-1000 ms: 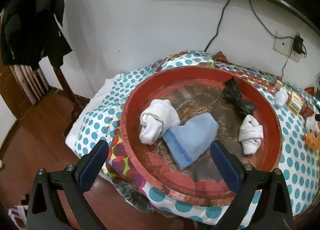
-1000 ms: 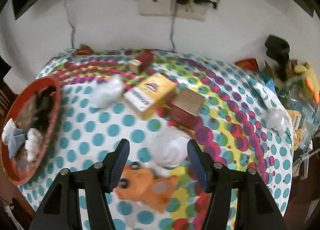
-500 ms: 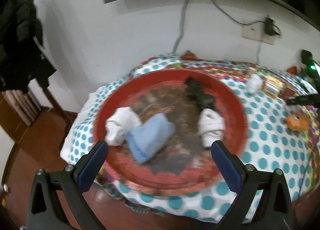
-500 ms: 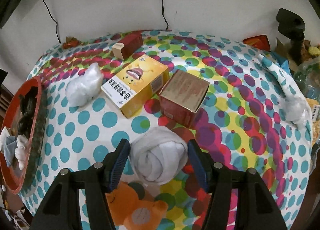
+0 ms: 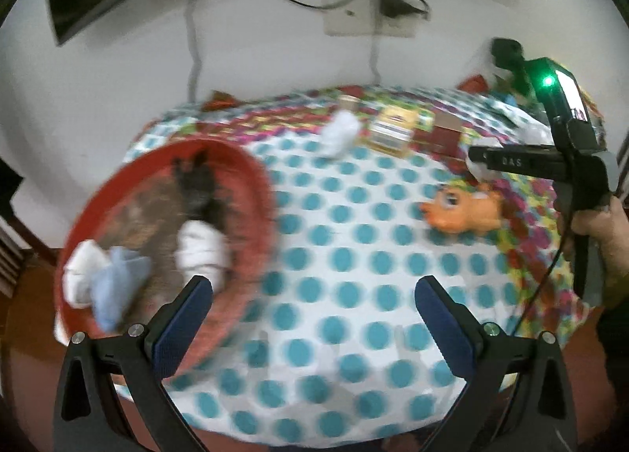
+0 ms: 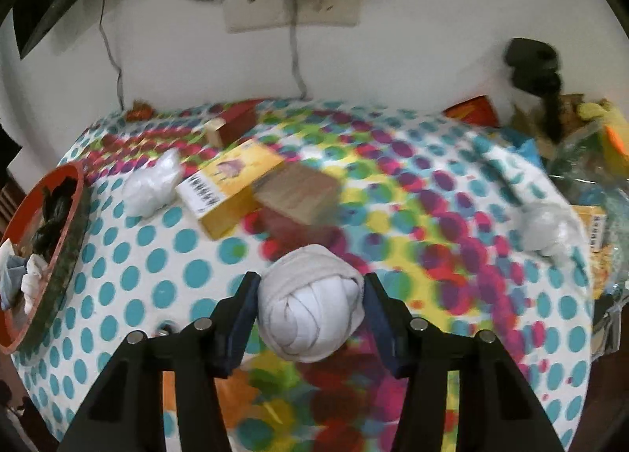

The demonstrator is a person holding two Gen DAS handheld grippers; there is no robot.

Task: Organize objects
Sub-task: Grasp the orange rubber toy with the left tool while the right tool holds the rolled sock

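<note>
Right gripper (image 6: 310, 294): blue-padded jaws have just been closing around a rolled-up white sock ball (image 6: 309, 302); both pads now sit against its sides, pinching it. The ball lies between the fingers above the polka-dot tablecloth (image 6: 165, 255) covering the tabletop; whether it is lifted off the cloth cannot be told.

Left gripper (image 5: 314, 310): jaws spread wide, nothing between them, hovering over the teal-dotted part of the cloth just right of the round red tray (image 5: 259, 192). This view is motion-blurred.

Tray contents, left-wrist view: a rolled white sock bundle (image 5: 200, 251) near the tray's right rim, a second white bundle (image 5: 80, 271) at the left edge, a folded pale-blue cloth (image 5: 118, 279) between them, a crumpled black item (image 5: 200, 188) toward the far side.

On the cloth beyond the held ball: a yellow cardboard box with a barcode (image 6: 232, 184), a brown-topped red box (image 6: 298, 192) touching its right side, a small red-and-tan box (image 6: 232, 125) further back, a knotted white plastic bag (image 6: 151, 184) left of the yellow box, another whitish bag (image 6: 550, 227) near the right edge.

An orange plush toy (image 5: 464, 208) lies on the cloth near the right gripper. A person's hand (image 5: 601, 231) grips that gripper's handle at the right of the left-wrist view.
</note>
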